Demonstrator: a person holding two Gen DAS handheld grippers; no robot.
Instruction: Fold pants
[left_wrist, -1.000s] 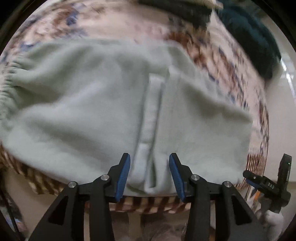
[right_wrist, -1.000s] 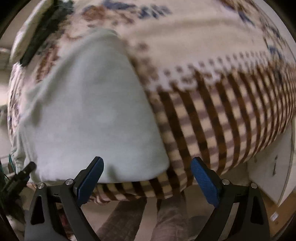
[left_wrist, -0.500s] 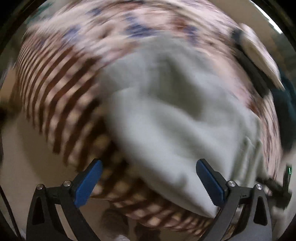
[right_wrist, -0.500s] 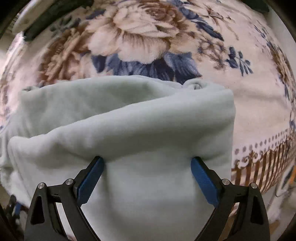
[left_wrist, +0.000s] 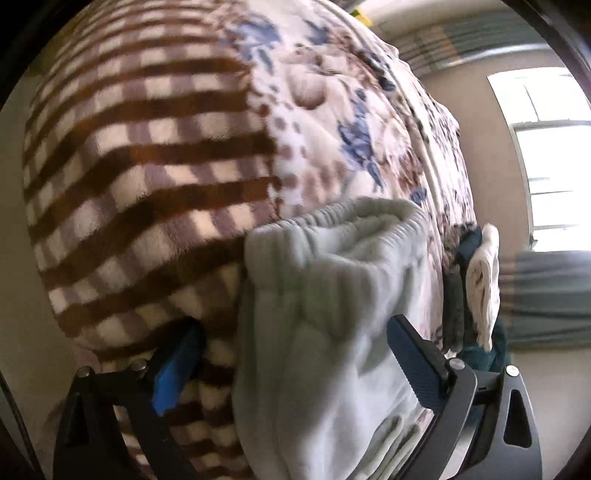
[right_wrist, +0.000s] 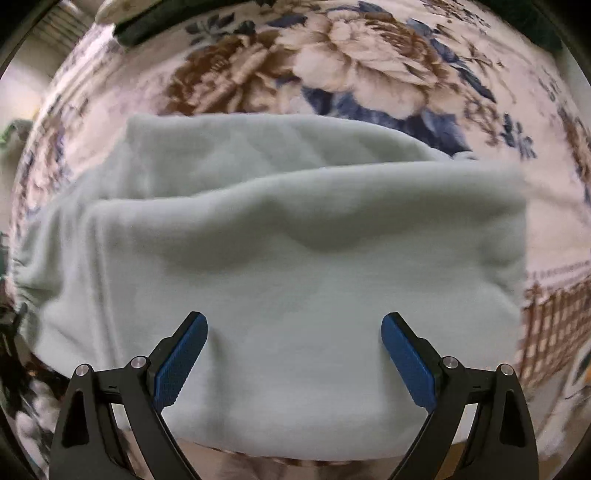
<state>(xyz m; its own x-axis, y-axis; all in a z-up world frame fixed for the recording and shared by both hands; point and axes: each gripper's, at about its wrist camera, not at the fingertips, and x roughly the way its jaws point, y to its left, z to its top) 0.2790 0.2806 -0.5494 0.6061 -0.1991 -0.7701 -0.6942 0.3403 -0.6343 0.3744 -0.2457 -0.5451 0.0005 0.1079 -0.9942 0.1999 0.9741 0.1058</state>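
Since a second ago both tools have swung across the bed: the left tool (left_wrist: 291, 360) then straddled a central fold of the pants with its jaws close together, and now it sits at the elastic waistband end, its jaws having just been opening and standing wide. Pale green pants (right_wrist: 280, 258) fabric lies between its blue pads (left_wrist: 413, 363), but neither pad presses on it, so the left tool is released. To the left of that tool runs the brown-checked border of the blanket (left_wrist: 147, 177); ahead of it, the floral part. Beyond its right finger lie a cream cloth (left_wrist: 482, 288) and a dark teal garment (left_wrist: 487, 358) at the bed's far edge, with a window (left_wrist: 550, 155) behind.

The right tool (right_wrist: 293, 360) earlier looked over the blanket's striped edge beside the pants; now it points down over the folded pants, jaws spread wide, released, nothing clamped. The pants lie as a broad folded bundle ahead of and under it, on the flowered blanket.
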